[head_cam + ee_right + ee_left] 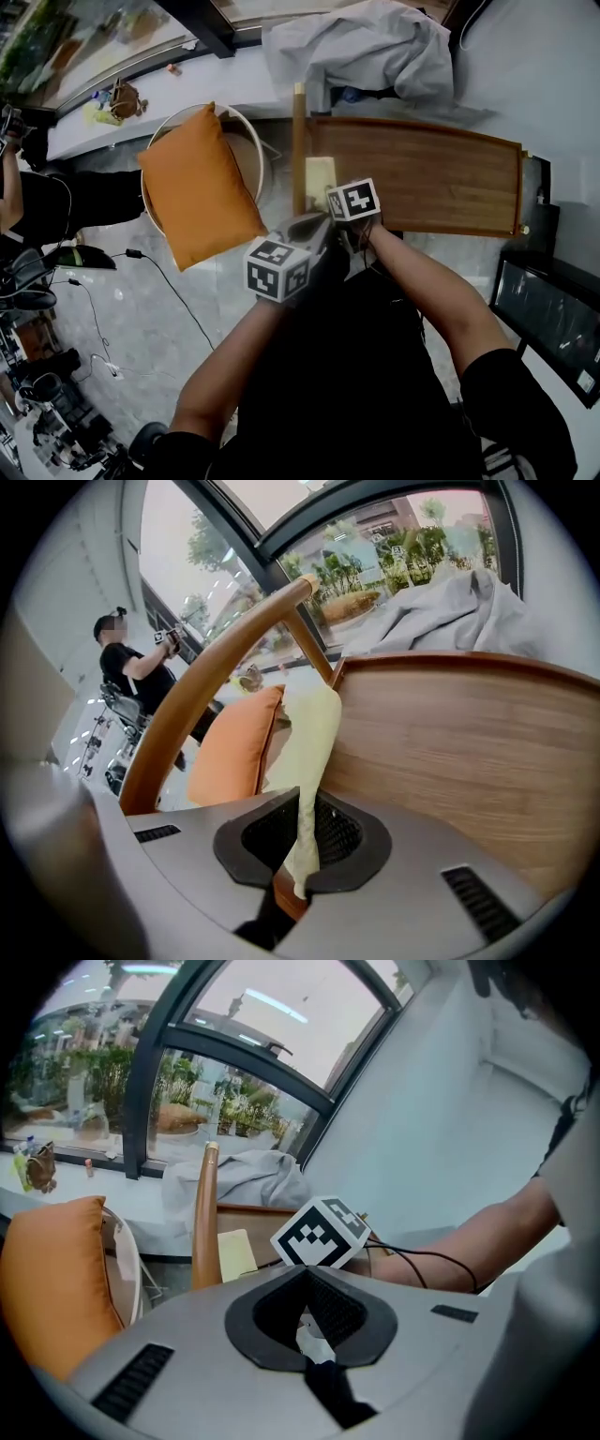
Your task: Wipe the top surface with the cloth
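1. My right gripper (300, 855) is clamped on the pale yellow cloth (309, 761). The fabric runs up out of the closed jaws and stands in a loose fold.
2. In the head view, that cloth (319, 176) sits at the left end of the wooden table top (422, 178), just inside its raised rim.
3. My left gripper (314, 1335) has its jaws drawn together. A small white bit shows at the seam, and I can't tell what it is. This gripper hangs short of the table, off its near left corner and close beside the right one.
4. The only print I can make out is the black-and-white square markers on the two cubes: the left cube (277, 270) and the right cube (322, 1234). They are patterns, not words.
5. A curved wooden rail (211, 682) rises at the table's left edge, just beside the cloth.
6. Left of that, an orange cushion (199, 187) rests tilted on a round white-framed chair (251, 127).
7. A crumpled grey sheet (366, 47) is heaped at the far side of the table.
8. In the right gripper view, a person in black (131, 672) stands well back by the windows.
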Available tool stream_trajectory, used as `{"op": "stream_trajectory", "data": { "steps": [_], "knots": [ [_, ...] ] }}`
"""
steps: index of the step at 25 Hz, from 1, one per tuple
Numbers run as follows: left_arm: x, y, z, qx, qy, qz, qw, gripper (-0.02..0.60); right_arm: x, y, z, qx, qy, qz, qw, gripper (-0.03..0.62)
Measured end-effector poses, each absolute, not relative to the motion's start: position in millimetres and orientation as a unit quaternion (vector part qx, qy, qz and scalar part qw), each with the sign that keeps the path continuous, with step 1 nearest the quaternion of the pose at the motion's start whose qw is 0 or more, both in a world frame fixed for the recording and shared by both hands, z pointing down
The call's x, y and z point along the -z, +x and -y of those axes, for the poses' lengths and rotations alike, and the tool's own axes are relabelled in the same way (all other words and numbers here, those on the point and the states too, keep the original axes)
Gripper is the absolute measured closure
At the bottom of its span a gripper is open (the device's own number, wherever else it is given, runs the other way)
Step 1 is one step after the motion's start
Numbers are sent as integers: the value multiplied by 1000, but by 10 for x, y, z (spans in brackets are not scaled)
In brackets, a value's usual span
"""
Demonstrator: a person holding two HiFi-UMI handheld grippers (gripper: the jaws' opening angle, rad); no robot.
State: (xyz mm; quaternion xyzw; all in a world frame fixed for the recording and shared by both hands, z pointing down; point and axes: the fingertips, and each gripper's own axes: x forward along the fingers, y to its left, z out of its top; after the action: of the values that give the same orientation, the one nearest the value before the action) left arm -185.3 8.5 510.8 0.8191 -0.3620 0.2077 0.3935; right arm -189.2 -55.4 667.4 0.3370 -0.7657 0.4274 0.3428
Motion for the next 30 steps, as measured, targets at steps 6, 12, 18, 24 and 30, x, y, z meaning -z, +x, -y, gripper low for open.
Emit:
{"op": "stream_trajectory", "data": {
  "steps": [6, 12, 18, 24, 30],
  "knots": [
    [-5203, -1880, -33, -214, 811, 370, 399, 572, -6822, -1645, 531, -407, 358, 747, 384, 562],
    [-5267, -1760, 39, -217, 807, 370, 406, 572, -6906, -1183, 523, -411, 387, 720, 404, 562],
    [-5328, -1446, 72, -215, 804, 361, 421, 572, -6896, -622, 524, -416, 406, 701, 413, 562],
    [-5368, -970, 111, -216, 804, 348, 430, 572, -6867, 33, 523, -416, 426, 687, 417, 562],
    [-5417, -420, 96, -224, 812, 322, 432, 572, -6849, 674, 483, -417, 443, 674, 419, 562]
  ]
}}
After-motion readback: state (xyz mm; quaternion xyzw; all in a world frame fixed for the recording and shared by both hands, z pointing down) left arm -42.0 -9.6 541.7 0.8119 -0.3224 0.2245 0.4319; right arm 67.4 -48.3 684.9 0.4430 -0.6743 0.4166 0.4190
